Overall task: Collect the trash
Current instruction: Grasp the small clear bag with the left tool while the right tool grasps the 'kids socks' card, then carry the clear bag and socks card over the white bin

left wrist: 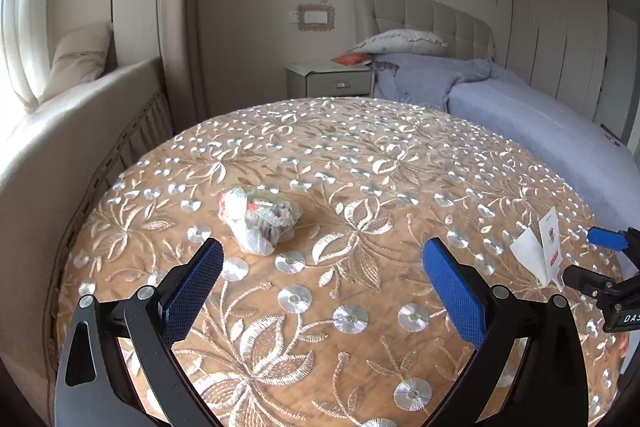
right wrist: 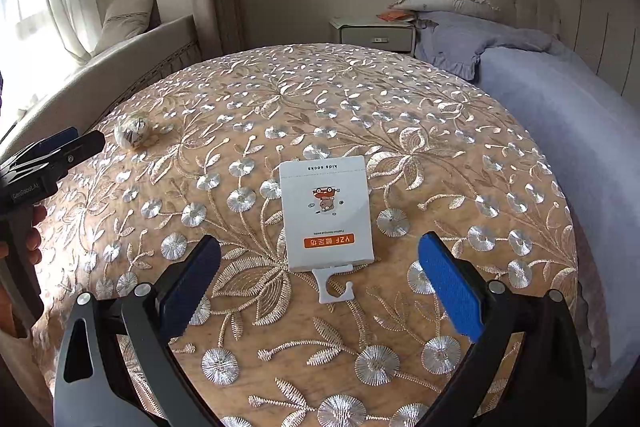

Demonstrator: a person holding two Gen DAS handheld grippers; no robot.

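A crumpled clear plastic wrapper [left wrist: 258,217] lies on the embroidered tan round table [left wrist: 360,155], just ahead and left of my left gripper [left wrist: 324,255], which is open and empty. The wrapper also shows in the right wrist view [right wrist: 132,134] at the far left. A white socks packaging card [right wrist: 326,213] with a plastic hook lies flat straight ahead of my right gripper [right wrist: 320,255], which is open and empty above the table [right wrist: 400,107]. The card also shows in the left wrist view [left wrist: 538,247], beside the right gripper's fingertips [left wrist: 606,238].
A bed [left wrist: 540,115] with a lilac cover stands close behind the table on the right. A bedside cabinet [left wrist: 330,79] stands at the back. A beige window seat [left wrist: 60,131] with a cushion runs along the left. The left gripper's fingers [right wrist: 60,147] show at the left of the right wrist view.
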